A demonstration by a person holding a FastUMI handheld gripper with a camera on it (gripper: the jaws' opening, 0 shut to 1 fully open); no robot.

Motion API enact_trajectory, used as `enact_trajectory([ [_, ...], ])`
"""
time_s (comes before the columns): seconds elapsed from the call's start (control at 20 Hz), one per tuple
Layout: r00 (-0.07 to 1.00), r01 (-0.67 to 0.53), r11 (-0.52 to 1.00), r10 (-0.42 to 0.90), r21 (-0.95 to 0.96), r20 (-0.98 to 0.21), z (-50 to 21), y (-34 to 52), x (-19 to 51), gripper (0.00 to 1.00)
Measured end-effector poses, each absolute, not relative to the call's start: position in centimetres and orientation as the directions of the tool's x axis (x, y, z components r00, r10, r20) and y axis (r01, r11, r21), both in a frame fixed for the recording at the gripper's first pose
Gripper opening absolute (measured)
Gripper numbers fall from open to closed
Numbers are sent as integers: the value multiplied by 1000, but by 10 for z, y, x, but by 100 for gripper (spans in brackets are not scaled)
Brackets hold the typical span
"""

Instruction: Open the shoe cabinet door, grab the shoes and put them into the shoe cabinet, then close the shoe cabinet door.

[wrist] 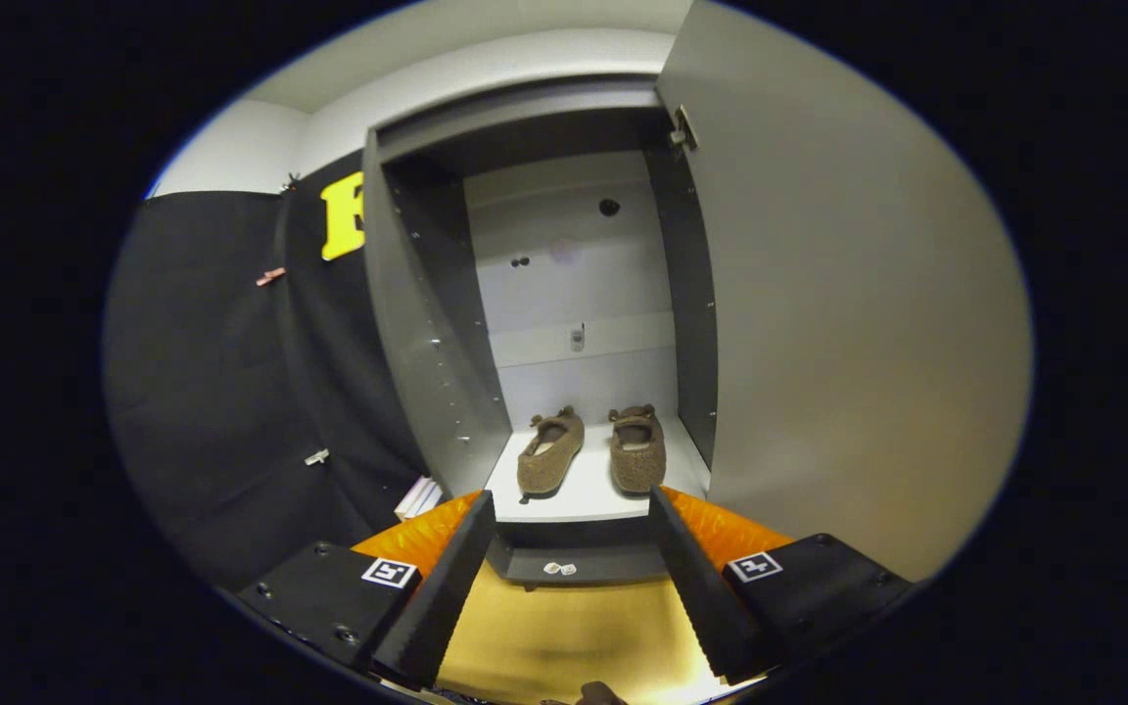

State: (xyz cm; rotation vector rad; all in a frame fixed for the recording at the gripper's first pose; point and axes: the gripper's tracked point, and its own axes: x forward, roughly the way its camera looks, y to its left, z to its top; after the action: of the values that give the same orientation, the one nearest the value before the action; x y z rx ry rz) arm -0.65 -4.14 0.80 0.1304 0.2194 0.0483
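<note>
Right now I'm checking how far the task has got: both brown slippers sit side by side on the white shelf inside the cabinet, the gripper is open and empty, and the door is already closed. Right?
Not quite: the cabinet door stands swung open, as the gripper view shows. The rest holds: both slippers sit side by side on the white shelf, beyond the open, empty gripper.

A: Even overhead light falls on the open cabinet (564,323); its upper interior lies in shadow, and the slippers (591,448) cast short dark shadows on the shelf.

B: Focus is sharp there; fisheye distortion bows the door (848,294) beside it.
</note>
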Motion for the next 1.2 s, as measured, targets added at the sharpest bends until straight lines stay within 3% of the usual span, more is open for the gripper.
enact_trajectory([
  [0.45, 978, -163, 982, 174, 94, -113, 51, -84, -147, 99],
  [0.85, 995, 1, 997, 6, 73, -102, 57, -192, -194, 99],
  [1.2, 986, 82, 994, -70, 76, -150, 34, -251, -175, 99],
])
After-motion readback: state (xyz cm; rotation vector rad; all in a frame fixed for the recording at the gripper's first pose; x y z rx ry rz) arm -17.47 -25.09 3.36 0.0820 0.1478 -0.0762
